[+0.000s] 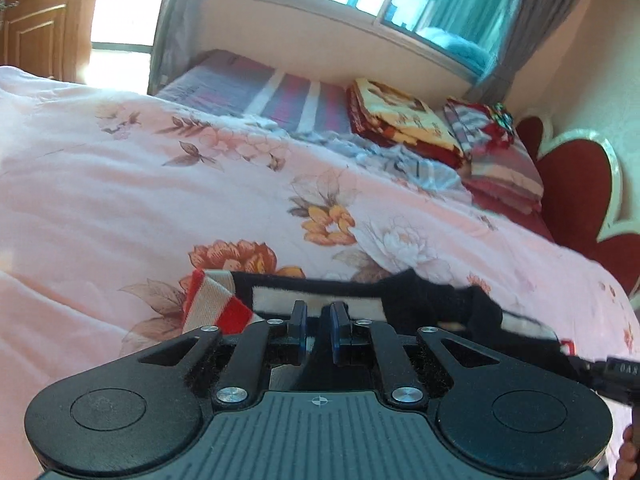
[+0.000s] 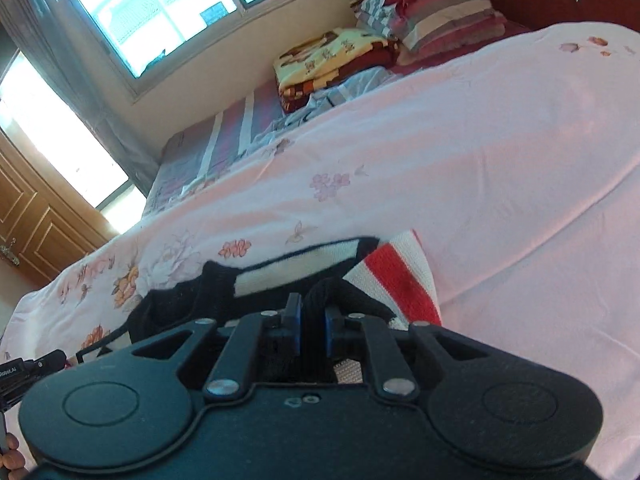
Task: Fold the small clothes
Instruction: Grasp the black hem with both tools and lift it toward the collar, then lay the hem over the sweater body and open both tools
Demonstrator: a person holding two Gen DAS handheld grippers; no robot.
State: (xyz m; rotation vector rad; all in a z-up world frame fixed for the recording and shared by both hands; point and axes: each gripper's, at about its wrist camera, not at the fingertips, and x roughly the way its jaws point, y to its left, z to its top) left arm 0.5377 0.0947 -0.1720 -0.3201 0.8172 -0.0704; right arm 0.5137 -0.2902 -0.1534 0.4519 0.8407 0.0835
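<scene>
A small knitted sweater (image 1: 420,300), black with a cream band and a red-and-white striped sleeve (image 1: 212,300), hangs stretched low over the pink floral quilt (image 1: 160,200). My left gripper (image 1: 318,320) is shut on its near edge, the blue pads almost together. In the right wrist view the same sweater (image 2: 280,276) shows its striped sleeve (image 2: 396,276) on the right. My right gripper (image 2: 313,312) is shut on a bunch of black ribbed knit that fills the narrow gap between its pads. The sweater's lower part is hidden behind both gripper bodies.
The quilt (image 2: 480,160) covers most of the bed. At its far side lie a crumpled light blue garment (image 1: 400,160), a folded red-and-yellow blanket (image 1: 400,124) and striped pillows (image 1: 500,176) by the red headboard (image 1: 576,184). A window and a wooden door stand beyond.
</scene>
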